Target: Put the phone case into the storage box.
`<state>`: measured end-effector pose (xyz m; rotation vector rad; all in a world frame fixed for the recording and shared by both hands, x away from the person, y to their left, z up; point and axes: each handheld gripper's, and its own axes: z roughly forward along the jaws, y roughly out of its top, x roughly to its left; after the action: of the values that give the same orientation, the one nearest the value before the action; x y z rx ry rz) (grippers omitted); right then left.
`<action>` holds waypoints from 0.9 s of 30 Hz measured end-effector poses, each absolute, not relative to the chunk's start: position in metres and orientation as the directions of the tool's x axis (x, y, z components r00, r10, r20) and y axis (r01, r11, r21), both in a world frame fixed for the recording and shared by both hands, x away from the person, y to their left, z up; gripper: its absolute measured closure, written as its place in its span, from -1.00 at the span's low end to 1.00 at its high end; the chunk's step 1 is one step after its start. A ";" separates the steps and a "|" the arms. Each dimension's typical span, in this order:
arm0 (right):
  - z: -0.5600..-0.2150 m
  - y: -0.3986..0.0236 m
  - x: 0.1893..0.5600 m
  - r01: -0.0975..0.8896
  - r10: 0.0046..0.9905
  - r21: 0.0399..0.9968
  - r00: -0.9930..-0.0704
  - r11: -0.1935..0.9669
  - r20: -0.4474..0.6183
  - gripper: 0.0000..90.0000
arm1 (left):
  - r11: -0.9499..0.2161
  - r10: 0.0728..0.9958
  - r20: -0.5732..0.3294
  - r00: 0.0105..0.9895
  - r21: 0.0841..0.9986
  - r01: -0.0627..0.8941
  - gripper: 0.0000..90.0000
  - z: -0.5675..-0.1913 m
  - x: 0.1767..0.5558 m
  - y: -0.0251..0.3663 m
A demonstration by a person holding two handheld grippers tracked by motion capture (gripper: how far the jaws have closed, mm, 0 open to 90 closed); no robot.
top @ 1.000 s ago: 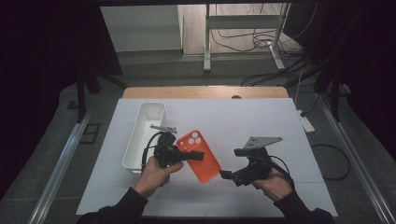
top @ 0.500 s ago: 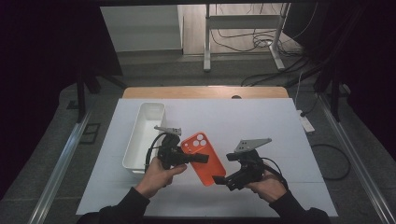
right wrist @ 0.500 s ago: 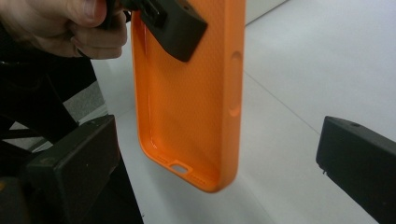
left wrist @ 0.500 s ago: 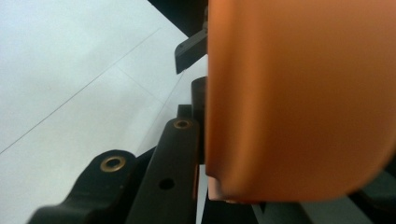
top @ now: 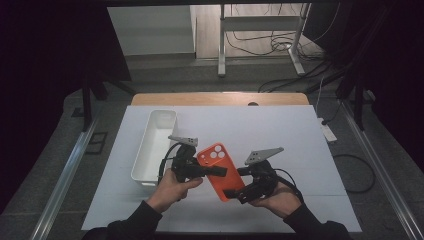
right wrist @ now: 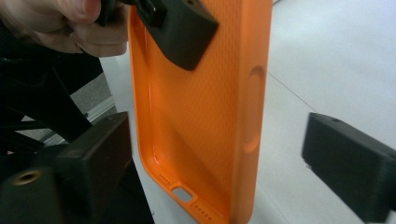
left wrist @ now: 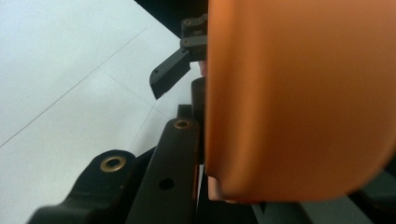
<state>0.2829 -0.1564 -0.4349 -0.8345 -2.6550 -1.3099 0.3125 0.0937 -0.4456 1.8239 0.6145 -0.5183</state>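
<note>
One smooth orange phone case [top: 220,170], round-cornered

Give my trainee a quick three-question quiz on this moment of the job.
1. True or false: the left tool is clamped on the orange phone case.
2. The right tool's jaws are: A) pressed on the case, B) either side of it with gaps, C) away from the case.
3. What stands on the white table left of the case?

Key: 1 true. 2 B; they have just been closing around its bottom end. 3 A white rectangular bin.
</note>
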 end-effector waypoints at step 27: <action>-0.431 -0.166 0.289 0.496 0.273 0.732 -0.868 0.467 0.414 0.86 | -0.285 0.151 -0.583 0.799 0.748 0.600 0.55 -0.437 0.309 0.090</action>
<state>0.2891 -0.1658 -0.4313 -0.6623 -2.4774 -1.3551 0.3094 0.0903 -0.4368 1.8371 0.5742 -0.4860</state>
